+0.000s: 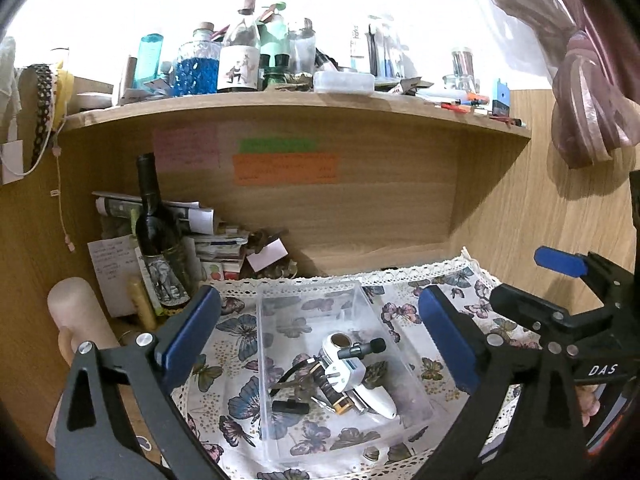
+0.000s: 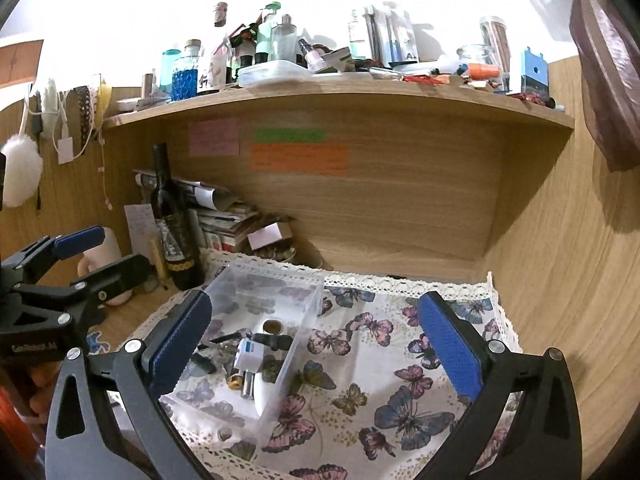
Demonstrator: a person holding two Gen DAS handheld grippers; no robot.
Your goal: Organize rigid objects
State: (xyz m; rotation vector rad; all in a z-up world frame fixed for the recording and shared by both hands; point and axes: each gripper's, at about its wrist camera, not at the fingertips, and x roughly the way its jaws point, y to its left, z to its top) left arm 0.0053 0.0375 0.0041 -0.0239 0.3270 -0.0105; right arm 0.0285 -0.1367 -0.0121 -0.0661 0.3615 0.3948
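A clear plastic bin (image 1: 280, 360) sits on the butterfly-print cloth (image 1: 400, 308). It holds several small rigid objects: a white plug adapter (image 1: 344, 374), a white tape roll (image 1: 334, 346), a black cable, a small black stick (image 1: 290, 406) and a white tube. My left gripper (image 1: 320, 344) is open and empty, held above the bin. My right gripper (image 2: 316, 346) is open and empty, over the cloth just right of the bin (image 2: 304, 304). The adapter (image 2: 248, 356) shows there too. Each gripper also appears in the other's view, the right one (image 1: 524, 280) and the left one (image 2: 100, 252).
A dark wine bottle (image 1: 154, 236) stands at the back left beside stacked papers (image 1: 216, 240). A pale cylinder (image 1: 76, 312) stands further left. The wooden shelf (image 1: 280, 104) above is crowded with bottles and jars. Wooden panels close the back and right side.
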